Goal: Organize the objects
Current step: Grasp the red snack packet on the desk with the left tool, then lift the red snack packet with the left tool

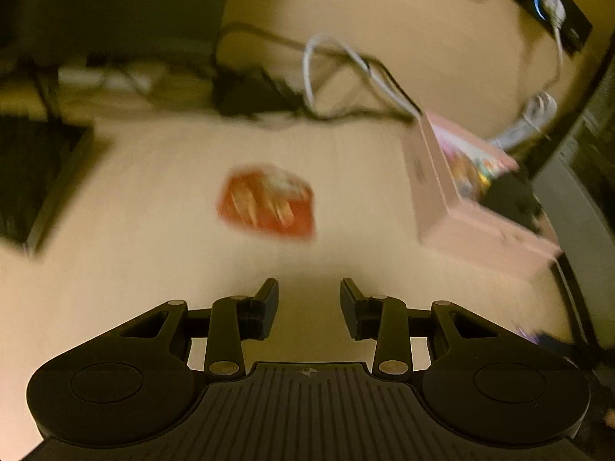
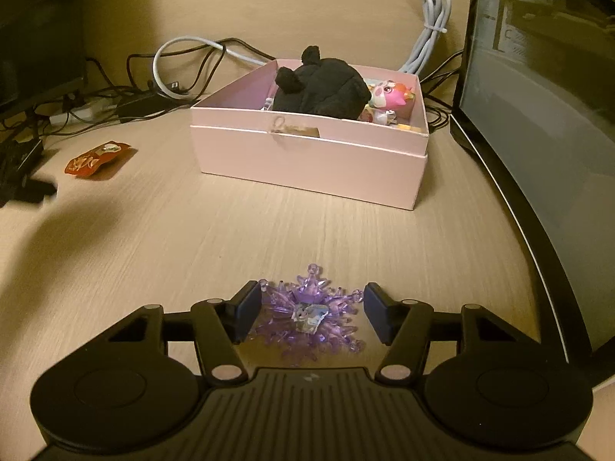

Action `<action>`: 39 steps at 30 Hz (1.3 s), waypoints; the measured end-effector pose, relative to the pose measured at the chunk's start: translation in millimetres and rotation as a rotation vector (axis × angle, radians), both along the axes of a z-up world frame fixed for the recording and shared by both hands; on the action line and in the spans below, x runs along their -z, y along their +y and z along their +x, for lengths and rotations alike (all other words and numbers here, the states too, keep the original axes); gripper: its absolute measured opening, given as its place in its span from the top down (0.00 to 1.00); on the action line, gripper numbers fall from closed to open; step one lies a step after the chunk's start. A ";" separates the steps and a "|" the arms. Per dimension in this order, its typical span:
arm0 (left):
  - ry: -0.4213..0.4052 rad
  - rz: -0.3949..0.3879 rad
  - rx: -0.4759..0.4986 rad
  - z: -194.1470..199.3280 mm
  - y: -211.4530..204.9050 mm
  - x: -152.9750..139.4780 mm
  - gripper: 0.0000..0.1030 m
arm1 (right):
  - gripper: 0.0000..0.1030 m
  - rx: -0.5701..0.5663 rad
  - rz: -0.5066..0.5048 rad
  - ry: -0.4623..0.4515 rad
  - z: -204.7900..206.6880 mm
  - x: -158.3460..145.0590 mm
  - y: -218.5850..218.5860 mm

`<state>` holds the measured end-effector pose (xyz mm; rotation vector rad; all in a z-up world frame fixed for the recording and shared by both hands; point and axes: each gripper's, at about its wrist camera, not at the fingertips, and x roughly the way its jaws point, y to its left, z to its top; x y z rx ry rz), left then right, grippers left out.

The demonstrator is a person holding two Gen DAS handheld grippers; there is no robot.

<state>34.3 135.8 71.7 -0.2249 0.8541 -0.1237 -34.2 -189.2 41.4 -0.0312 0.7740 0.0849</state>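
A pink box [image 2: 307, 157] stands on the wooden desk and holds a black plush [image 2: 319, 88], a pink toy figure [image 2: 392, 96] and small items. A purple crystal snowflake [image 2: 307, 315] lies on the desk between the fingers of my right gripper [image 2: 309, 313], which is open around it. An orange-red snack packet [image 2: 98, 159] lies left of the box. In the blurred left wrist view, my left gripper [image 1: 309, 307] is open and empty, short of the packet [image 1: 267, 201], with the box [image 1: 453, 199] to the right.
Tangled black and white cables [image 2: 165, 77] and a power strip lie behind the box. A dark monitor [image 2: 538, 115] stands along the right edge. A bundled grey cable [image 2: 430, 30] lies behind the box. A black device [image 1: 38, 176] sits at the left.
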 end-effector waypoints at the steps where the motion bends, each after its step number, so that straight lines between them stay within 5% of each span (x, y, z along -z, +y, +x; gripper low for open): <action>1: -0.010 0.014 0.000 10.1 3.4 -3.0 0.63 | 0.38 0.006 -0.003 -0.001 0.1 0.2 0.3; 4: -0.021 0.024 -0.021 47.1 14.6 -7.1 0.63 | 0.20 0.038 -0.012 0.019 4.3 1.4 -2.9; 10: -0.017 0.049 -0.078 104.8 21.2 2.7 0.63 | 0.02 0.052 -0.004 0.060 -2.9 4.3 -5.5; 15: 0.036 0.082 -0.051 119.3 11.9 22.2 0.62 | 0.00 0.061 0.000 0.063 -4.1 5.5 -5.8; 30: 0.056 0.009 0.221 17.0 -60.1 30.7 0.62 | 0.00 0.071 0.002 0.023 -9.2 7.0 -5.8; 39: -0.061 0.189 0.462 -37.9 -91.4 29.1 0.62 | 0.00 0.072 0.002 0.016 -10.6 7.3 -5.4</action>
